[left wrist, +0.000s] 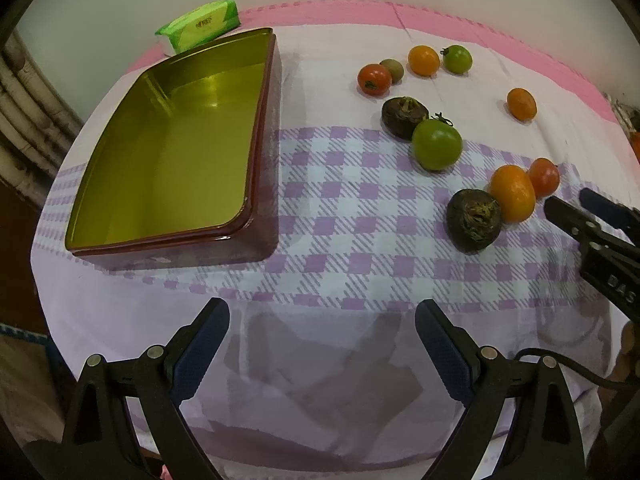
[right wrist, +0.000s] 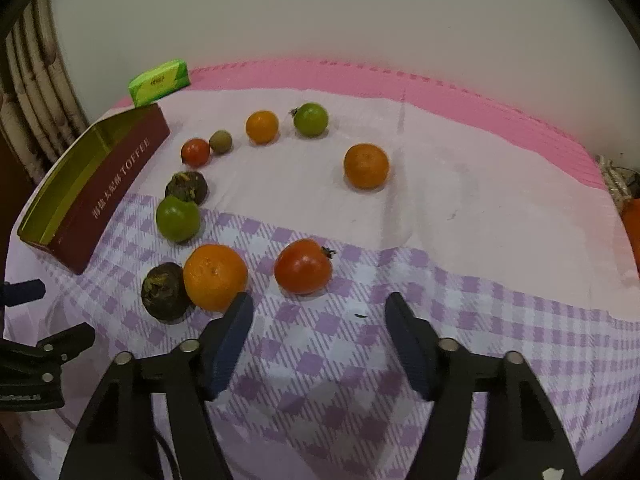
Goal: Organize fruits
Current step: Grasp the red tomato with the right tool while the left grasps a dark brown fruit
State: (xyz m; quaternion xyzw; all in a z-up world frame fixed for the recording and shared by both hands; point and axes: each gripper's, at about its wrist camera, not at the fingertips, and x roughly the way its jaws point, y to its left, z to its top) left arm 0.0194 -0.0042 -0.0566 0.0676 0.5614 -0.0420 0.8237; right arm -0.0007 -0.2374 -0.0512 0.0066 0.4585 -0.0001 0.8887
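An empty gold-lined maroon tin point(left wrist: 168, 152) sits at the left of the cloth; it also shows in the right wrist view point(right wrist: 108, 184). Several fruits lie loose to its right. A red tomato point(right wrist: 303, 272) lies just ahead of my open, empty right gripper point(right wrist: 318, 312). An orange point(right wrist: 215, 277) touches a dark mangosteen point(right wrist: 164, 296) by the left finger point(right wrist: 236, 328). My left gripper point(left wrist: 322, 320) is open and empty over bare cloth near the front edge. The right gripper point(left wrist: 572, 204) shows at the right of the left wrist view, near an orange point(left wrist: 513, 194) and a mangosteen point(left wrist: 474, 220).
Green tomatoes point(right wrist: 178, 218) point(right wrist: 311, 119), more oranges point(right wrist: 366, 166) point(right wrist: 262, 127), a second mangosteen point(right wrist: 187, 187), a small red tomato point(right wrist: 195, 152) and a brownish fruit point(right wrist: 221, 141) lie further back. A green tissue pack point(left wrist: 200, 26) sits behind the tin. A wall stands behind the table.
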